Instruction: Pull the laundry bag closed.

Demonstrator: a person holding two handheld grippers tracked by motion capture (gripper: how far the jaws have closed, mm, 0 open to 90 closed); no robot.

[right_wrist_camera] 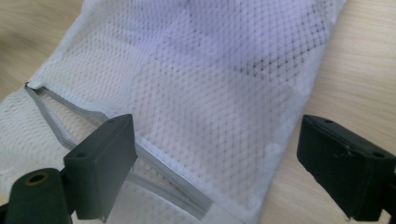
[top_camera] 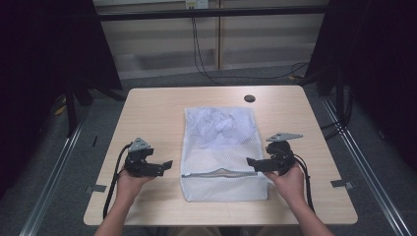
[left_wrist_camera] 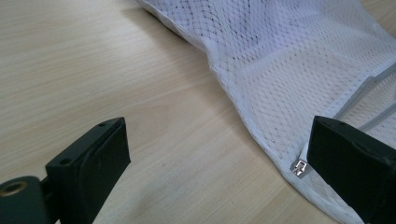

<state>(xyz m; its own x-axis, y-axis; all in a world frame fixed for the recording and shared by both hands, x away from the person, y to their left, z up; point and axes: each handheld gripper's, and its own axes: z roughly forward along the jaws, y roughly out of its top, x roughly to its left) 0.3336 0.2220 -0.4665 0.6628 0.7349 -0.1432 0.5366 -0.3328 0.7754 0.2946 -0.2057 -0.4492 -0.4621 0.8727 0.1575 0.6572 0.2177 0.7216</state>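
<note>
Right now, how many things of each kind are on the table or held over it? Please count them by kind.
White mesh laundry bag, lying flat with its grey zipper partly open: 1
Black two-jaw grippers, left gripper and right gripper, both open, one at each side of the bag: 2
Dark round cap in the table: 1
Total: 4

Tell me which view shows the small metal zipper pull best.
The left gripper view: the small metal zipper pull sits sharp at the white mesh bag's edge. The other views show the grey zipper line, no pull discernible.
</note>
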